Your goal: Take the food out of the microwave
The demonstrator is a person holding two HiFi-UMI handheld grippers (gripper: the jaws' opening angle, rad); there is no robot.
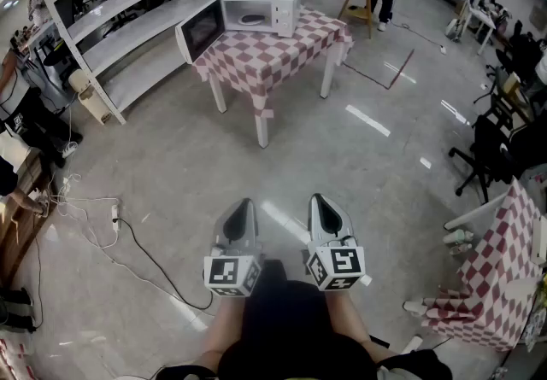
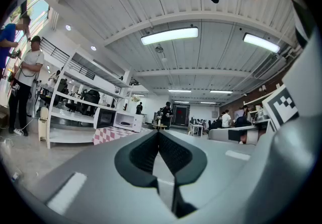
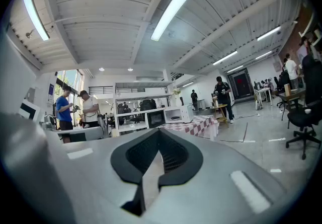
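White microwave [image 1: 272, 2], door open, well beyond left tool [image 1: 245, 204], right tool [image 1: 319, 201].

The floor [image 1: 171, 173] was smooth, glossy grey and threw back bright streaks of light. Far off hung a matt woven-looking cloth [image 1: 265, 62], checked red and white. The microwave [image 1: 261, 7] had a smooth white casing and a dark, shiny door [image 1: 202, 28]. The left gripper [image 1: 244, 204] and right gripper [image 1: 318, 199] looked like matt grey plastic, their pads [image 2: 143, 152] dark and finely ribbed.
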